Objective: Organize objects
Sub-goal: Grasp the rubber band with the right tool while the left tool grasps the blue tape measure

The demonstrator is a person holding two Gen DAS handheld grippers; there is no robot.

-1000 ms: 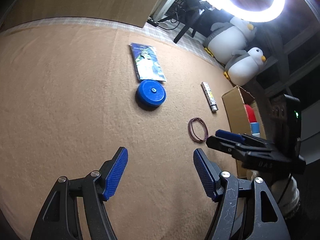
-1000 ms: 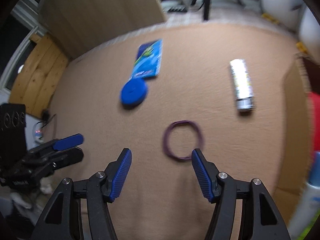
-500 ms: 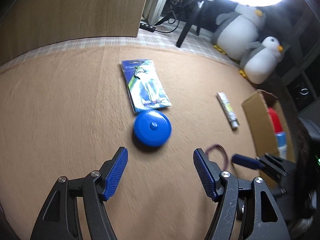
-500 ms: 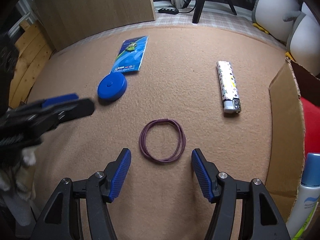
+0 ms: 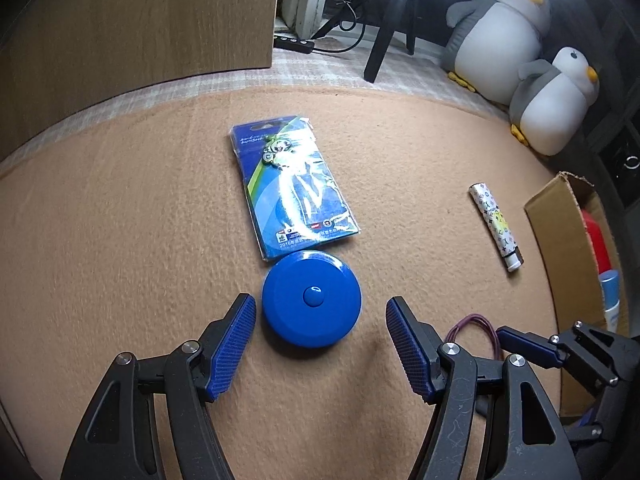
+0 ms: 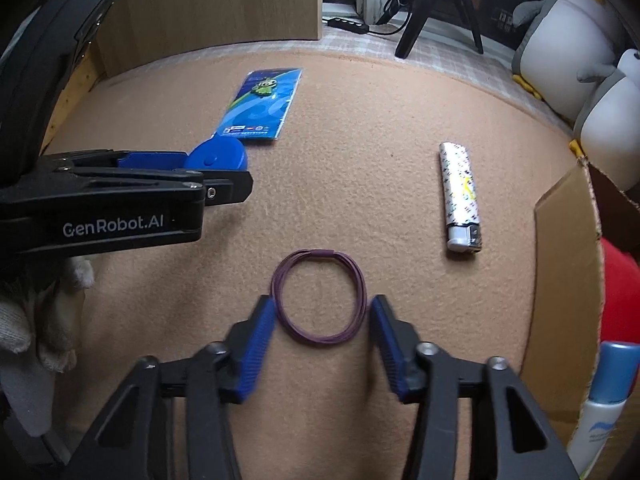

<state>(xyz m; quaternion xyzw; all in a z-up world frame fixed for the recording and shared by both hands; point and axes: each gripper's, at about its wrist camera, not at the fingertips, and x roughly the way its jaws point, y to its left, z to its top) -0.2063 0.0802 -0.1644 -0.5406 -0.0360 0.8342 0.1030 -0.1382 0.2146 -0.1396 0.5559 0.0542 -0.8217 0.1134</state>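
Observation:
On the tan felt mat, a round blue tape measure (image 5: 312, 299) lies between the open fingers of my left gripper (image 5: 320, 320); it is not touched. A blue packaged card (image 5: 292, 188) lies just beyond it. My right gripper (image 6: 322, 312) is open, its fingers on either side of a purple hair-tie ring (image 6: 319, 297) that lies flat on the mat. A patterned white lighter (image 6: 460, 196) lies to the right; it also shows in the left wrist view (image 5: 496, 226). The left gripper shows from the side in the right wrist view (image 6: 160, 172).
An open cardboard box (image 6: 568, 280) stands at the right edge, holding a red object (image 6: 620, 292) and a blue-capped white bottle (image 6: 604, 400). Two plush penguins (image 5: 520, 44) and a tripod (image 5: 392, 20) stand beyond the mat. A wooden panel (image 5: 132, 20) stands at the back left.
My left gripper has moved forward so the tape measure now sits between its fingers. My right gripper has come down and narrowed around the hair-tie ring.

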